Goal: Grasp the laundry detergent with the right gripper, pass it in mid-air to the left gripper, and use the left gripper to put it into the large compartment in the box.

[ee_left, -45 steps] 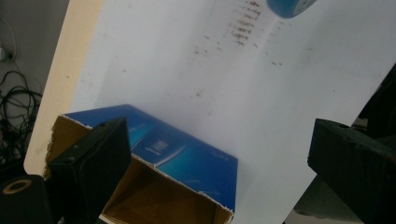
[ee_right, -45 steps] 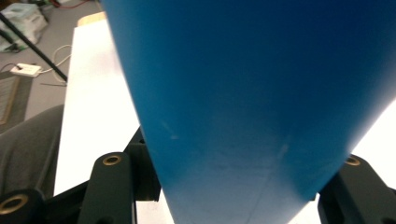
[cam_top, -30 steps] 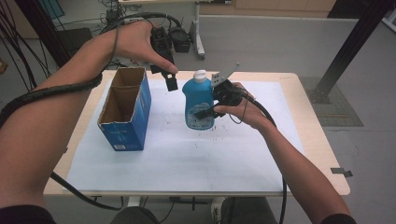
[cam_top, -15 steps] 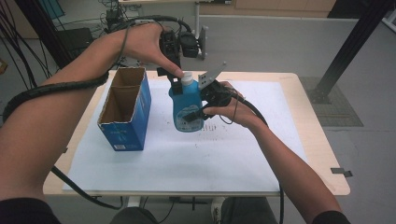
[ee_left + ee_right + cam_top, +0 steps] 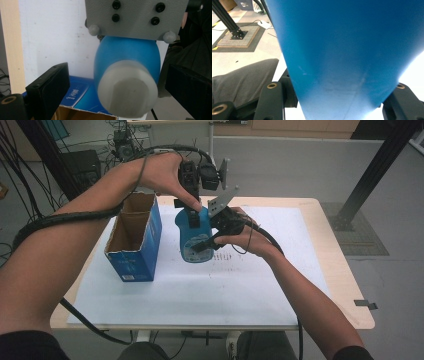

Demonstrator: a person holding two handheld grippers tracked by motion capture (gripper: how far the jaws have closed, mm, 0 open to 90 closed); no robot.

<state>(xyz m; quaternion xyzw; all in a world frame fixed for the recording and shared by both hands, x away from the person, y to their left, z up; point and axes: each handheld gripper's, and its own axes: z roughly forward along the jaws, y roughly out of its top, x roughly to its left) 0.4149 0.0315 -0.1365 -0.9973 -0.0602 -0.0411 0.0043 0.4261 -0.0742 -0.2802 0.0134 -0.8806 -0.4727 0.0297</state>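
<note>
Since a second ago, the blue bottle [image 5: 194, 237] has been lifted off the white sheet [image 5: 200, 290] and tilted toward the left of the high view, and the left gripper [image 5: 192, 212] has come down onto its top. In the left gripper view its two black jaws stand wide apart on either side of the white cap [image 5: 127, 88], not pressing it, while the right gripper [image 5: 207, 242] at mid-frame is clamped on the bottle's body. Left of the bottle stands the open blue cardboard box [image 5: 135, 237], near the left edge of the table [image 5: 345, 285].
</note>
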